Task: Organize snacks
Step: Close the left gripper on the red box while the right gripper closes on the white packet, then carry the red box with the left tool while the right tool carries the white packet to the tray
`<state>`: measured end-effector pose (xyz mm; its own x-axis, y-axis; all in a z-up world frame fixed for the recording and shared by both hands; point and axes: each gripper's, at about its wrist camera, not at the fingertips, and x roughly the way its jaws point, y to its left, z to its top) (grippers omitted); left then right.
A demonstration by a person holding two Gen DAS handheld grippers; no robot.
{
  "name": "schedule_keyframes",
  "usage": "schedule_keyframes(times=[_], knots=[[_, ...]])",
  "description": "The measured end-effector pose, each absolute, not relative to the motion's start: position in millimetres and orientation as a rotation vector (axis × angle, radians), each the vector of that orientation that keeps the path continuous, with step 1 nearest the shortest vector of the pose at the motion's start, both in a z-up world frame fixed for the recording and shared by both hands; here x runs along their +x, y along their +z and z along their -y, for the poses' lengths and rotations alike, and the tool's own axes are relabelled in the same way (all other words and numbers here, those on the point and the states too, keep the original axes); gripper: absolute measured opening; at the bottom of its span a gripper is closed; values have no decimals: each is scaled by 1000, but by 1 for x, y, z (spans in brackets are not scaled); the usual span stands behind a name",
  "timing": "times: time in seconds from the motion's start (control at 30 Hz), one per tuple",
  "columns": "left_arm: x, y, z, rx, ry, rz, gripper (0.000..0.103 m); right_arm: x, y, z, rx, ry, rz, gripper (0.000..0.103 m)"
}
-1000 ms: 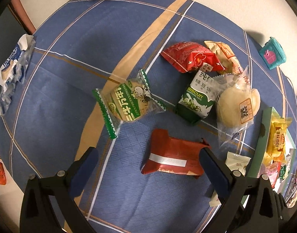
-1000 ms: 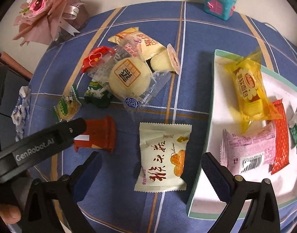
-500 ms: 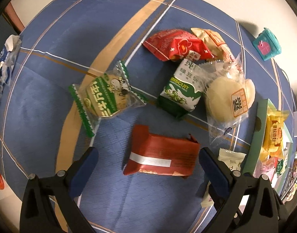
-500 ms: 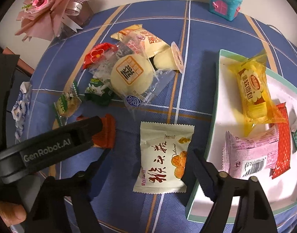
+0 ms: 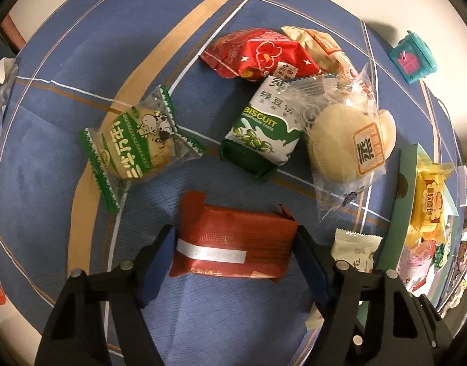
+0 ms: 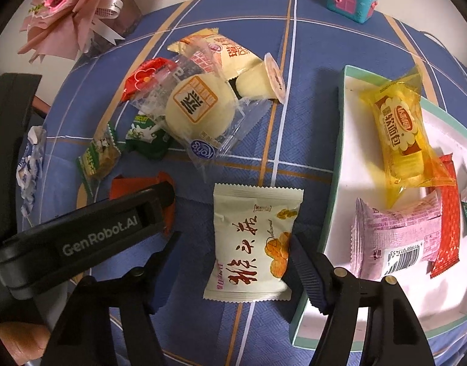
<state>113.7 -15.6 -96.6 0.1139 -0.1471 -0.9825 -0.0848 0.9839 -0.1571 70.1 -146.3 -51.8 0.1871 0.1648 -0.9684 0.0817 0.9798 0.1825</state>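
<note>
Lying flat on blue checked tablecloth (image 5: 65, 183), long axis left to right: dark red foil snack packet (image 5: 233, 244) with white strip, ends at both pads of left gripper (image 5: 233, 262), jaws closing, pointing steeply down. Standing lengthwise near-to-far beside mint-rimmed white tray (image 6: 334, 213): cream crimped snack pouch (image 6: 251, 241), between closing jaws of right gripper (image 6: 233, 268), right pad touching, left pad apart.
</note>
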Motion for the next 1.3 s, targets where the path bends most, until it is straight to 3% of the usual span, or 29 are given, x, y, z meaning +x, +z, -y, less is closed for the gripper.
schedule_keyframes(times=[0.17, 0.27, 1.3], knots=[[111, -95, 3, -214, -2, -1462, 76, 69, -54, 143, 202, 64, -1393, 73], [109, -97, -2, -227, 17, -1469, 76, 68, -56, 143, 198, 60, -1401, 67], [108, -113, 18, -90, 45, -1475, 77, 53, -87, 99, -23, 29, -1404, 66]])
